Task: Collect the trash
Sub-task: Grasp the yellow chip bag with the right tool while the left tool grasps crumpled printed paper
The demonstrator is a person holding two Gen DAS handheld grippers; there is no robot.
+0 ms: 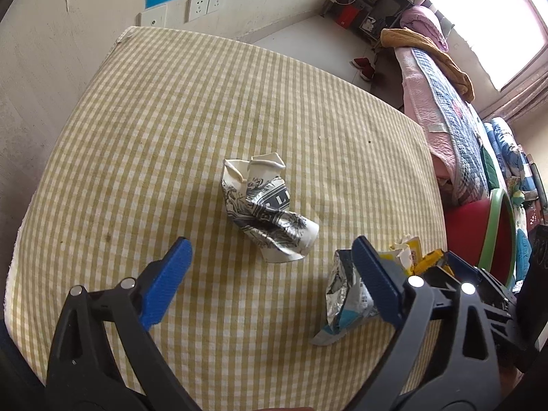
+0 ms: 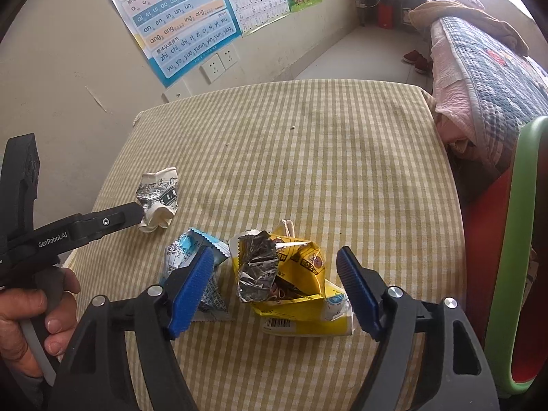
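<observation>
Evidently nothing was collected yet; both the left tool (image 1: 270,257) and right tool (image 2: 274,267) stood agape, empty, over the checked-cloth desk (image 2: 342,157); the crumpled printed paper cup (image 1: 265,205) lay ahead, the yellow foil-lined snack wrapper (image 2: 284,274) between the right fingers; lowering and closing should follow.

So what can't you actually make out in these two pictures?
- Blue-and-white wrapper: partly behind a blue finger in the right wrist view, and behind another in the left wrist view.
- Yellow snack bag: its print is too crumpled to read; in the left wrist view the right gripper hides most of it.
- Crumpled paper cup: lettering folded away.
- Red and green item: cut off by the picture edge.
</observation>
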